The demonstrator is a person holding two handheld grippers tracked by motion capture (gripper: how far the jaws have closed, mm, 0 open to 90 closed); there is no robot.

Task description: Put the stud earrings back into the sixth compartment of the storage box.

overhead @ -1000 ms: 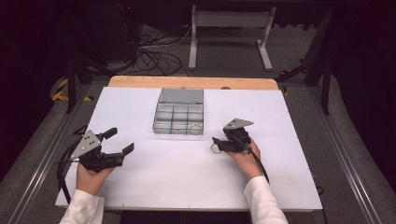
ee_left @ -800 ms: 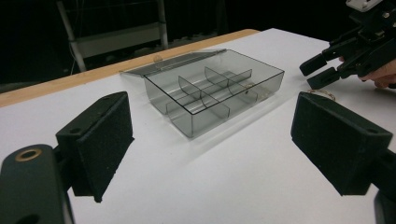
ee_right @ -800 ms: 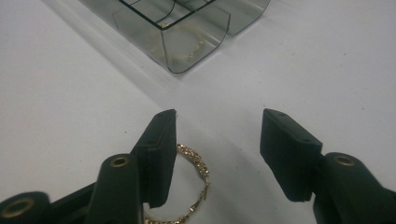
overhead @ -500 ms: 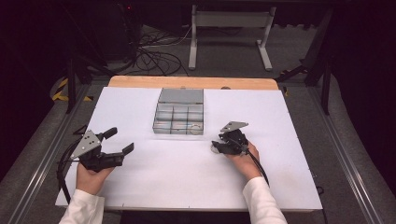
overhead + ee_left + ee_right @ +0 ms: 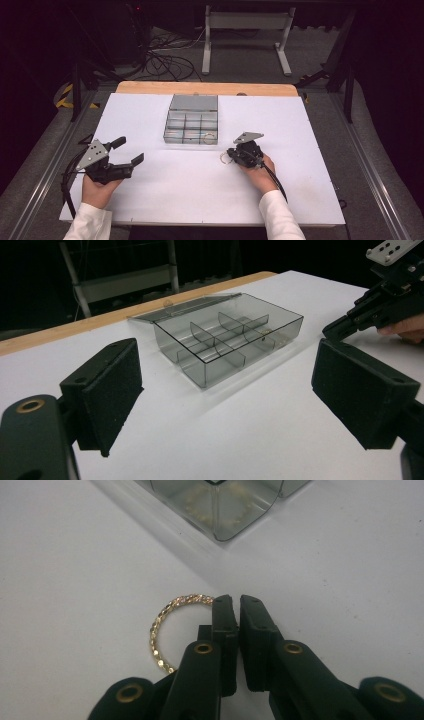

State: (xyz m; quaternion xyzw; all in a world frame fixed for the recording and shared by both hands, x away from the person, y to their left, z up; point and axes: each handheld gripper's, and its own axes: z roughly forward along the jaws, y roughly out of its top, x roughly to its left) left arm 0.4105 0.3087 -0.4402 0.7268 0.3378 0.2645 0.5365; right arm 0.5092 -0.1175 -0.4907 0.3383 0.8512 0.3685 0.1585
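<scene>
- Right gripper (image 5: 237, 600) is closing its jaws on one side of a gold beaded ring (image 5: 165, 625); pads nearly meeting, the ring's edge passing between them.
- Ring is lying flat on the white table (image 5: 165, 200), its loop sticking out left of the jaws.
- Clear divided box (image 5: 192, 122), lid open, is sitting just ahead of the right gripper.
- Left gripper (image 5: 225, 405) is resting with jaws wide apart, holding nothing.

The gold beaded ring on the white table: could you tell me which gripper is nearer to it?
Right. The right gripper has just closed its jaws on the ring's edge. The left gripper rests open far across the table, left of the compartment box.
</scene>
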